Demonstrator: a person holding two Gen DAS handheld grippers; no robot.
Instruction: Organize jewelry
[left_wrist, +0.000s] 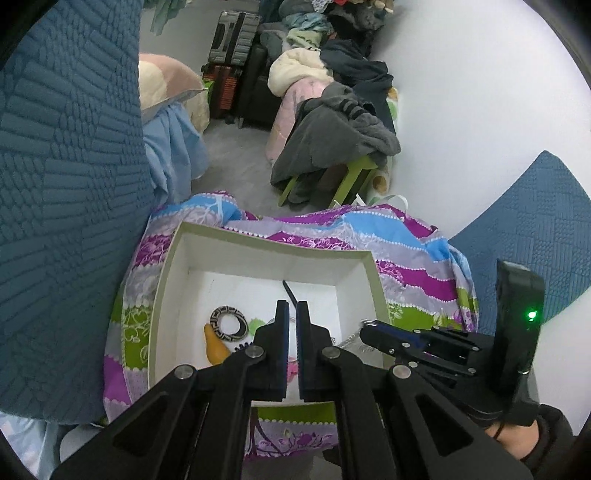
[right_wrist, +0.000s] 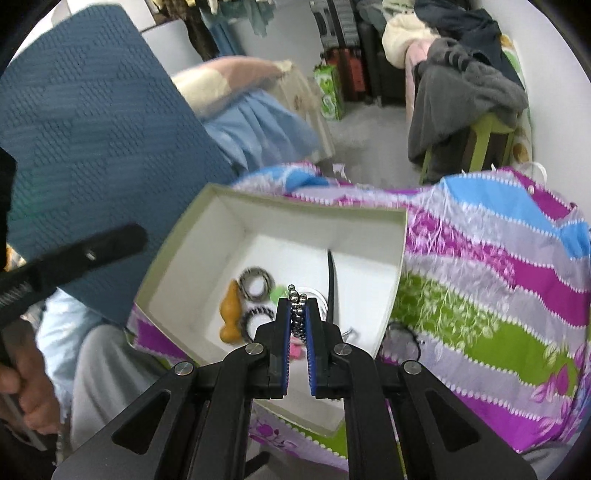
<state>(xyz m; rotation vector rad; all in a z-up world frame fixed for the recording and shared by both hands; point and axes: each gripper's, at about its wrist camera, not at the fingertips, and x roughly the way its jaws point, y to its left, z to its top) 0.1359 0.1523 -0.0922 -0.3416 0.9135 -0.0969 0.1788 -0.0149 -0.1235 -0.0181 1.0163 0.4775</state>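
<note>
Right tool (right_wrist: 298, 308) clamped on a bead string (right_wrist: 297, 310) of shiny metal balls, seen at lower centre of the right wrist view, the beads poking out past the blue pads (right_wrist: 310, 343) and hanging above the box (right_wrist: 177, 258). Left tool (left_wrist: 292, 314) nearly together, a narrow gap between its fingers, nothing gripped, hovering over the same box at lower centre of the left wrist view. Open white box with pale green rim, resting on a striped cloth (right_wrist: 480, 295) of purple, blue, green and grey. Inside the box, toward its left part: a black-and-white patterned ring (left_wrist: 228, 324), a yellow pear-shaped piece (left_wrist: 215, 345) just beside it, a second patterned ring (right_wrist: 255, 321) lower down, a green bit (left_wrist: 255, 325) and a pink bit (right_wrist: 295, 350) partly hidden behind the fingers. A black strip (right_wrist: 332, 288) lying toward the right part of the box floor. Just outside the box's right wall, on the cloth, a dark cord loop (right_wrist: 404, 338). Blue quilted cover (left_wrist: 66, 184) filling the left of both views. In the upper part of the frames, blurred and far back: a grey garment (left_wrist: 332, 140) draped over a green stool (left_wrist: 351, 181), suitcases (left_wrist: 232, 40), piled clothes
</note>
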